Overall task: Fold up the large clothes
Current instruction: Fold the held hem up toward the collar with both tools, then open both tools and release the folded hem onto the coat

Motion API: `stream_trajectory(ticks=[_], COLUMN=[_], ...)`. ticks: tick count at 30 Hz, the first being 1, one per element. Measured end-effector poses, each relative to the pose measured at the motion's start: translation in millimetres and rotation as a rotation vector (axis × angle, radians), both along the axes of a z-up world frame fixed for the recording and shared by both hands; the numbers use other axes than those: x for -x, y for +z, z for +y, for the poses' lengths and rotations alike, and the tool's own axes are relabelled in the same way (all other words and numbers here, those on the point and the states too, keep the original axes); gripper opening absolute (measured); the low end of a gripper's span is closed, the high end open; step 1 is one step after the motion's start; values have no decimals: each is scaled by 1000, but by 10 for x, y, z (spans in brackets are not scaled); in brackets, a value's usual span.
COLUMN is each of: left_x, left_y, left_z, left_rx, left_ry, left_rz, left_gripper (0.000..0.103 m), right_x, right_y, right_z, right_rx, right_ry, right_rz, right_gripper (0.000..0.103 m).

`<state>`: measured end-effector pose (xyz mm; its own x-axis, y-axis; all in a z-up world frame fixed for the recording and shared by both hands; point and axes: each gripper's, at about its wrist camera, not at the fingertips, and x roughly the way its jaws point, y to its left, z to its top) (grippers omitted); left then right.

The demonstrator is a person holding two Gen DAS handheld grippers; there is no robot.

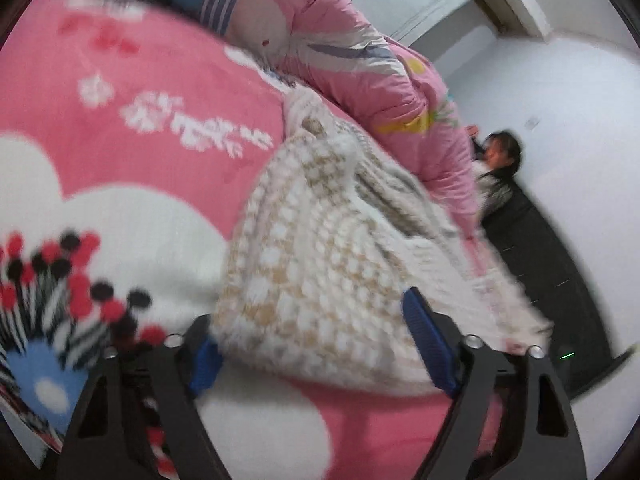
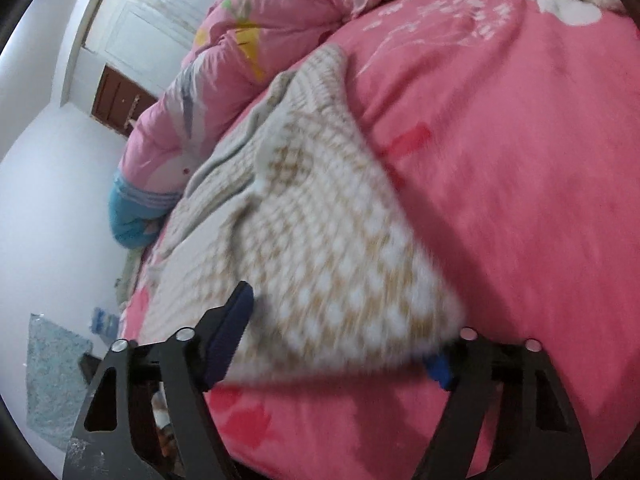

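A cream and tan knitted sweater [image 1: 320, 232] lies on a pink bed cover [image 1: 132, 80]. In the left wrist view my left gripper [image 1: 312, 336] stands wide open with its blue pads on either side of the sweater's near edge. In the right wrist view the same sweater [image 2: 312, 240] spreads away from me, and my right gripper [image 2: 340, 328] is also wide open, with the sweater's near corner between its blue pads. Both views are blurred by motion. Whether the pads touch the knit is unclear.
A rumpled pink quilt [image 1: 360, 60] is piled along the bed's far side, also seen in the right wrist view [image 2: 248, 40]. A person [image 1: 500, 168] sits on the dark floor by the white wall. A white door [image 2: 160, 12] and a teal mat [image 2: 52, 372] lie beyond the bed.
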<state>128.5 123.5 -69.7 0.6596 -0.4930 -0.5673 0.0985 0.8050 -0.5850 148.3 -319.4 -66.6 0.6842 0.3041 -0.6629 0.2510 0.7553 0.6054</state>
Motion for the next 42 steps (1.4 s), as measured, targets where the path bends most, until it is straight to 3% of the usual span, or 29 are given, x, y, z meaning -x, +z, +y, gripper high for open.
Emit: stream_trajectory(ticks=[2, 3, 5, 7, 9, 13, 16, 19, 21, 23, 25, 26, 27, 29, 31, 35, 38, 41, 42], left_x=[-29, -27, 6, 120, 205, 419, 627, 888, 989, 1022, 977, 972, 976, 1016, 1067, 1062, 893, 685, 647], left_y=[22, 67, 180, 331, 506, 887, 1046, 1077, 975, 715, 423, 334, 286, 337, 464, 758, 831, 829, 811], left_z=[-113, -179, -266, -303, -344, -357, -207, -73, 21, 125, 181, 210, 257, 400, 554, 644, 395, -71, -211], left_rx=[-155, -229, -340, -435, -491, -522, -463, -418, -368, -319, -335, -357, -385, -380, -354, -327, -319, -388, -369], left_ry=[39, 45, 43, 23, 11, -3, -27, -59, -72, -89, -102, -100, -89, -68, -28, 1, -73, -151, -198], left_rz=[-5, -16, -65, -134, -189, -272, -262, -226, -169, -72, 29, 55, 71, 60, 9, -108, -134, -141, -146], left_gripper=[50, 46, 26, 17, 14, 12, 12, 12, 14, 22, 28, 35, 37, 48, 59, 62, 62, 62, 62], right_x=[-62, -84, -84, -45, 2, 177, 504, 826, 922, 957, 938, 944, 965, 1060, 1125, 1080, 838, 579, 518], right_y=[9, 49, 197, 431, 637, 913, 1034, 960, 794, 582, 282, 207, 172, 238, 392, 737, 900, 942, 923], right_z=[59, 96, 144, 201, 242, 273, 249, 196, 205, 164, 89, 36, -24, -189, -268, -204, 197, 676, 817], right_rx=[51, 77, 131, 184, 217, 224, 194, 120, 65, 50, 43, 57, 69, 28, 65, 171, 218, 289, 293], right_ry=[-2, 6, 19, 28, 34, 46, 65, 80, 92, 104, 107, 92, 75, 48, 9, -19, 102, 237, 274], right_rz=[15, 21, 6, -44, -84, -134, -154, -134, -100, -28, 109, 154, 180, 154, 116, 43, -25, -54, -52], right_gripper=[49, 34, 14, 10, 8, 8, 8, 8, 13, 22, 40, 54, 57, 59, 69, 71, 71, 71, 71])
